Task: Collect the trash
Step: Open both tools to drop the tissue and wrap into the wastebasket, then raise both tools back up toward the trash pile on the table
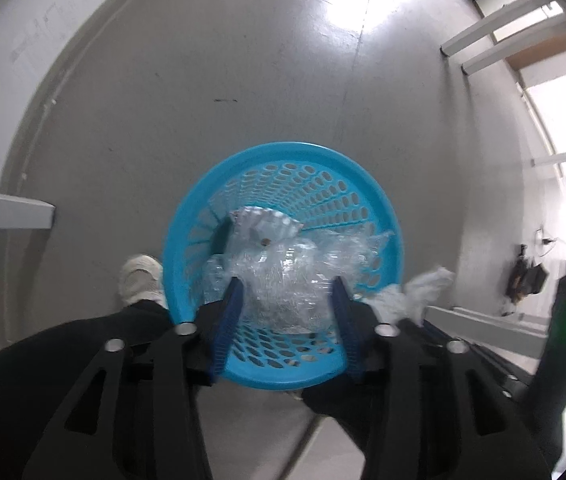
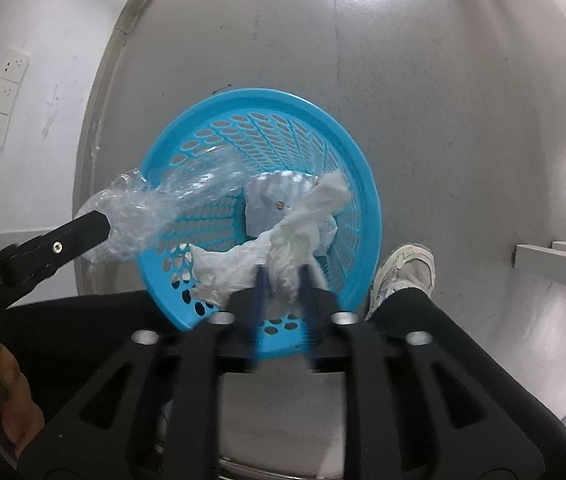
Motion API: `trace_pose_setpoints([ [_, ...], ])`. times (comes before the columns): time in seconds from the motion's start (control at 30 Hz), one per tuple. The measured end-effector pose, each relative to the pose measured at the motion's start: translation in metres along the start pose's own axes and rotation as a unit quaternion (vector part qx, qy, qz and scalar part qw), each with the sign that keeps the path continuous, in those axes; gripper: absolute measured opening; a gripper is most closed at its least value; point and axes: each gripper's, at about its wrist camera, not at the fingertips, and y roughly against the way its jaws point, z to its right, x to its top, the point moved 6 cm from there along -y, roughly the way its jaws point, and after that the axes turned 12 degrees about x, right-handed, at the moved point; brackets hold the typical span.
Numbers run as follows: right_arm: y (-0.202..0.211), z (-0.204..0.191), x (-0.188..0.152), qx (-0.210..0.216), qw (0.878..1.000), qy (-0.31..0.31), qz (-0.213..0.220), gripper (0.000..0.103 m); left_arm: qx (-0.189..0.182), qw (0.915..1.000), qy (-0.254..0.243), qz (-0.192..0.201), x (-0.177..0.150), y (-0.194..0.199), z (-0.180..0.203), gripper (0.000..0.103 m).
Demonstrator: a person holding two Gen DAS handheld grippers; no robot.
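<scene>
A blue perforated trash basket (image 1: 387, 236) stands on the grey floor below both grippers; it also shows in the right wrist view (image 2: 355, 168). My left gripper (image 1: 287, 284) is shut on a crumpled clear plastic wrap (image 1: 283, 276) and holds it over the basket's mouth; the wrap also shows in the right wrist view (image 2: 135, 216). My right gripper (image 2: 283, 276) is shut on a crumpled white tissue (image 2: 299, 236) above the basket's near rim. A silvery piece of trash (image 2: 275, 200) lies inside the basket.
The person's shoe (image 2: 407, 268) stands on the floor right of the basket; a shoe also shows in the left wrist view (image 1: 139, 280). White table legs and frames (image 1: 495, 36) stand at the right. A wall with sockets (image 2: 7, 84) is at the left.
</scene>
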Motion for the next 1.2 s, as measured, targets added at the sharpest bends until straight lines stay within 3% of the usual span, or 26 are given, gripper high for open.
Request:
trace_pose_setpoints([
  [0.03,-0.001,0.000,0.001,0.000,1.000,-0.002,0.002,0.049,0.001,1.0000,0.004,0.005,0.001,0.000,-0.002,0.065],
  [0.4,0.022,-0.011,-0.015,-0.023,0.999,0.021,0.017,0.048,0.023,0.9994,-0.019,0.020,-0.010,0.015,0.000,0.065],
  [0.5,0.042,-0.016,-0.026,-0.066,0.996,0.044,0.042,0.048,0.045,0.9980,-0.036,0.026,-0.019,0.023,-0.002,0.065],
  [0.7,0.070,-0.032,-0.048,-0.040,0.996,0.052,0.060,0.049,0.025,0.9982,-0.043,0.032,-0.038,0.047,-0.010,0.065],
  [0.97,0.112,-0.057,-0.082,-0.047,0.988,0.102,0.103,0.056,0.015,0.9917,-0.091,0.089,-0.069,0.098,-0.009,0.071],
  [1.2,0.157,-0.073,-0.126,0.000,0.983,0.122,0.138,0.060,-0.008,0.9857,-0.103,0.133,-0.101,0.145,-0.021,0.074],
])
